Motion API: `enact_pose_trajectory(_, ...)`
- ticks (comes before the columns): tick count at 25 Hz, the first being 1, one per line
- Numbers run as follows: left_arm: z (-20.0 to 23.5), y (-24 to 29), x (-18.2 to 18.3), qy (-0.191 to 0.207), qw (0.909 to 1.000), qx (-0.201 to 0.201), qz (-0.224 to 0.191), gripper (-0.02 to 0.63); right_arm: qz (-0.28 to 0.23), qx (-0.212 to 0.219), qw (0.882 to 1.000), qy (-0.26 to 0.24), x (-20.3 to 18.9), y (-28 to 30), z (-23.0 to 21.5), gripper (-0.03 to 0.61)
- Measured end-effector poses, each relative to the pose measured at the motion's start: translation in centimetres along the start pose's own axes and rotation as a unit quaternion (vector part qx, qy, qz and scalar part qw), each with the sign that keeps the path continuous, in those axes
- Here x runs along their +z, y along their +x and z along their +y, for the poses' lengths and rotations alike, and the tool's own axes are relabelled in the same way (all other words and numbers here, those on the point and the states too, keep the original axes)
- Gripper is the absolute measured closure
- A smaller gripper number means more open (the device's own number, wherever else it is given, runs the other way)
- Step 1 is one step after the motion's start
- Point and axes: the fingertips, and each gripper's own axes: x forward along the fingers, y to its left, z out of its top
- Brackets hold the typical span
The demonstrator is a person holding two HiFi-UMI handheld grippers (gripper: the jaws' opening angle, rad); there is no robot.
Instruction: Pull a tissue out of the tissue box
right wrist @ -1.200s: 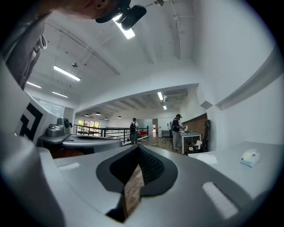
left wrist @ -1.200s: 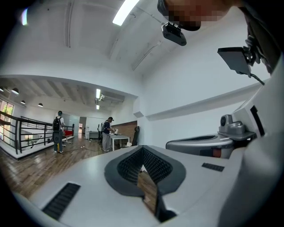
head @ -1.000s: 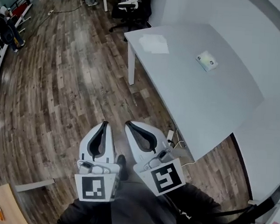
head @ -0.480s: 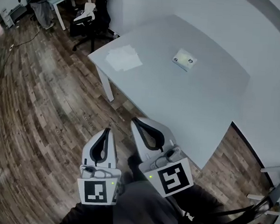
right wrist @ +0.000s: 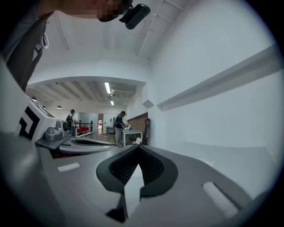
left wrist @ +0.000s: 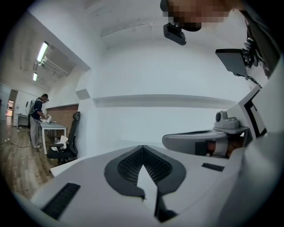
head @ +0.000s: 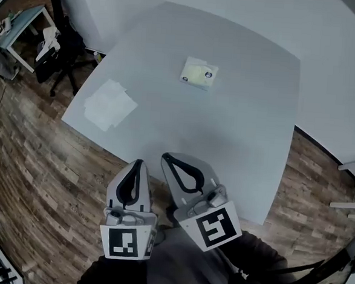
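Head view, box: the tissue box (head: 199, 73) sits toward the far middle of the table (head: 250, 143), well apart from both grippers. No tissue looks pulled from it yet.
Head view, grippers: your left gripper (head: 138, 162) and right gripper (head: 166, 157) hang side by side at the near table edge, both pinched together with nothing in them.
Head view, sheets: some loose sheets (head: 109, 104) lie near the table's left edge. Grab those by mistake and you haven't pulled anything from the box.
Left gripper view: the jaws meet at the tip and they're empty. The box doesn't show here, so you can't aim off this view.
Right gripper view: same deal, pads together on nothing, with bare table off to the right and no box in sight.
Risk, jaws: reach the box with the jaws together and you'll probably just shove it along the table — spread them first.
Risk, box: it looks flat and light, so I'd guess a one-handed tug lifts the whole thing — pin it with your other gripper.
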Motion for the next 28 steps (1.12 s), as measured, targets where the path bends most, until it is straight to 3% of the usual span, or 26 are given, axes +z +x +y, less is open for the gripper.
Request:
enact_pose_trajectory(9,-2.2,10.8,5.2,0.002,0.9956,-0.091,-0.023,0.612,-0.009,-0.097,0.995,-0.001,3.9,2.2,-9.6,0.577)
enact_pose_trajectory(13,-2.8,15.4,5.4,-0.003,0.9922,-0.124,-0.014,0.612,-0.010,-0.141,0.990,-0.001,4.4,3.2,-13.9,0.577)
enact_pose_trajectory(17,-3.4,21.9,2.9,-0.016,0.9863,-0.163,0.018,0.612,0.016,-0.178,0.984,0.014,1.7,5.7,-19.2,0.577)
enact_pose_trajectory(21,-3.7,28.5,-1.5,-0.021,0.9748,-0.210,0.072,0.612,0.038,-0.214,0.975,0.049,-2.7,9.1,-24.9,0.577)
enact_pose_trajectory(28,-3.7,36.3,-9.1,-0.038,0.9569,-0.242,0.156,0.612,0.078,-0.240,0.967,0.048,-8.7,13.0,-32.8,0.548)
